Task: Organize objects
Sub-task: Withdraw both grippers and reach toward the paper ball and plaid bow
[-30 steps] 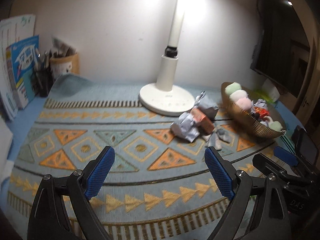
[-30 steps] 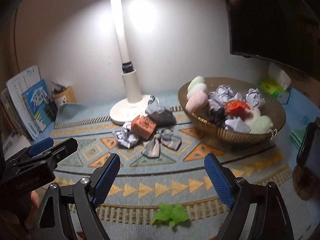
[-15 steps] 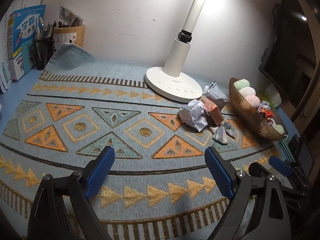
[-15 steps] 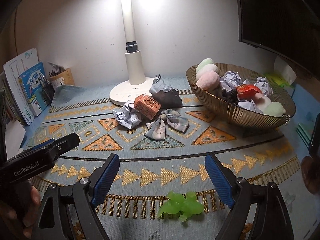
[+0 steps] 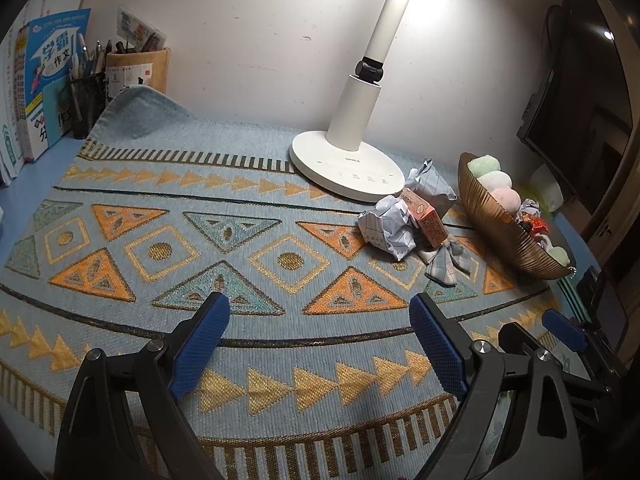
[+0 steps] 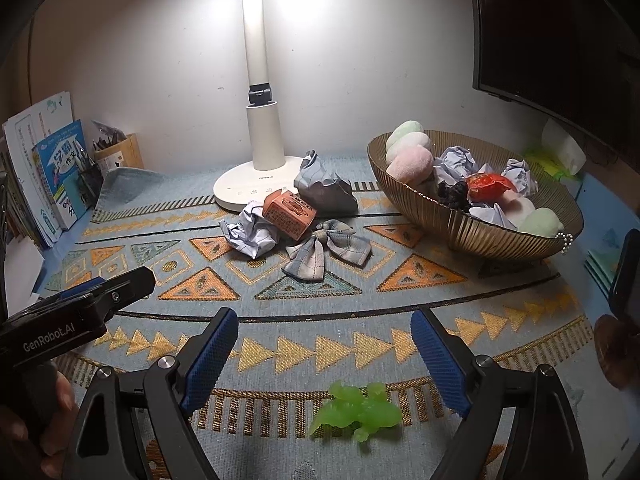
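Hovering over the patterned mat [image 6: 280,312], the right claw [image 6: 324,354] stands wide apart with nothing between its pads; a green toy [image 6: 356,408] lies on the mat just below the gap, at 6 o'clock. Left claw [image 5: 320,344] likewise gapes empty (mat only beneath). At 12 o'clock in the right wrist view: crumpled paper [image 6: 250,232], orange box [image 6: 290,212], plaid bow [image 6: 326,252]. The gold basket [image 6: 480,232], at 2 o'clock, holds assorted items.
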Motion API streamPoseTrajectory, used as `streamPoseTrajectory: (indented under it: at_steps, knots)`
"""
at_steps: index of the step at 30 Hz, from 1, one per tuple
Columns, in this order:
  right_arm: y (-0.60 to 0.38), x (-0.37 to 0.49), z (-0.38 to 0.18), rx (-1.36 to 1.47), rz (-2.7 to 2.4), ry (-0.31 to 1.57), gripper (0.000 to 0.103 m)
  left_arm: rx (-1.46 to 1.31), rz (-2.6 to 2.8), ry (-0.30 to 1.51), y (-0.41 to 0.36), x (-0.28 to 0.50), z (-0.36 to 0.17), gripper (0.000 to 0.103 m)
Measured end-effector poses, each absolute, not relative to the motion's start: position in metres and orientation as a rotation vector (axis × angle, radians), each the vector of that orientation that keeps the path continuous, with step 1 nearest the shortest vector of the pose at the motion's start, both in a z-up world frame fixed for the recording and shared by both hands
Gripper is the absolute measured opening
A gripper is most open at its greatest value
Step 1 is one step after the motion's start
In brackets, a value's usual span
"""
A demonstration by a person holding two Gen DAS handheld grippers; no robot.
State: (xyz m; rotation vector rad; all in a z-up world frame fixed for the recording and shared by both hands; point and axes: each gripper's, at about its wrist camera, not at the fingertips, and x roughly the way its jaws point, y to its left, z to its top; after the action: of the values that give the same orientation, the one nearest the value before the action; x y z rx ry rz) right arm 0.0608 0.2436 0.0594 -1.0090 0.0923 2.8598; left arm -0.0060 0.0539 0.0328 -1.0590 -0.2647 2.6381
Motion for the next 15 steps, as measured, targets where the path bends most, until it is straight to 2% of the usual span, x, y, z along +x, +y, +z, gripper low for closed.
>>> streamPoseTrajectory:
  at_steps: [10,15]
  knots:
    - [0.250,0.072,0.065,-0.917,2.849,0.142,0.088,-1.049,2.655,-0.248,0.055,-0.005,0.034,0.091]
    - [0.273,0.095,0.076,-0.805,2.806,0.214,0.088,-1.088,2.637,-0.101,0.070,-0.006,0.041,0.091]
